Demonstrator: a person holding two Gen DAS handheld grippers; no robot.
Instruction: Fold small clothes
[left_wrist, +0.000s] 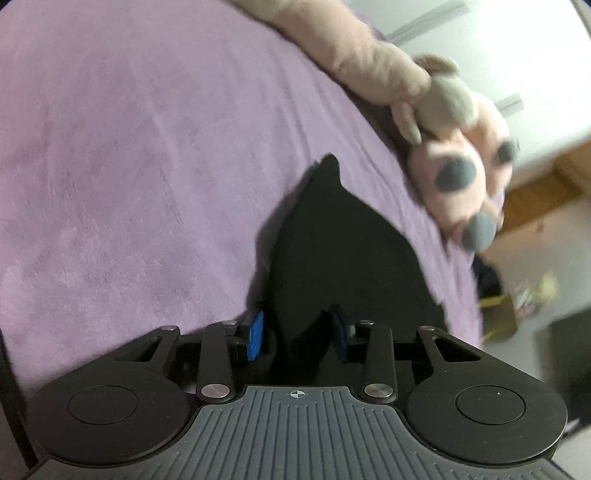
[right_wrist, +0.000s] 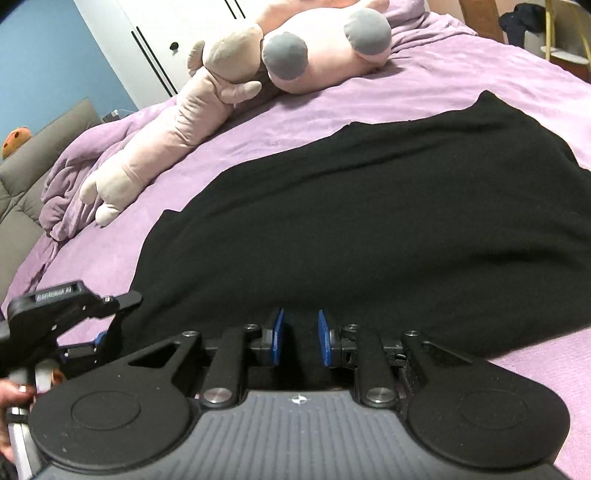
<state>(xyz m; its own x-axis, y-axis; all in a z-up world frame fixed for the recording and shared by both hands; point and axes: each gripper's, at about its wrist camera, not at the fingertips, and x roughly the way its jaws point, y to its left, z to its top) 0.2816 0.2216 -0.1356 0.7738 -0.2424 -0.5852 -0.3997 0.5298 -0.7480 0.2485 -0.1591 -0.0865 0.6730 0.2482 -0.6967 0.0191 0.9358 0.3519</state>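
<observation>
Two hand-held grippers, both at the near edge of one black garment (right_wrist: 369, 221) on a purple bed (right_wrist: 388, 96).

Right hand-held gripper (right_wrist: 300, 341): blue pads narrowly apart with black cloth running between them. Whether the pads actually pinch it I can't tell; fabric too dark at the gap. From here the garment spreads forward and out to both sides, long axis running across the view, far corner up at the right.

Left hand-held gripper (left_wrist: 297, 338): jaws partway open, black fabric bunched between the pads, a raised fold coming to a point further ahead. Contact on the pads not readable; picture is blurred. In the right wrist view it (right_wrist: 94, 325) shows just beside the right one, at the garment's left near corner.

Key relation: both sit on the same near hem, left at the corner, right further along it, with the rest of the cloth lying away from them. Likely next is a fold away from the hem, toward the plush toy (right_wrist: 295, 48) beyond.
</observation>
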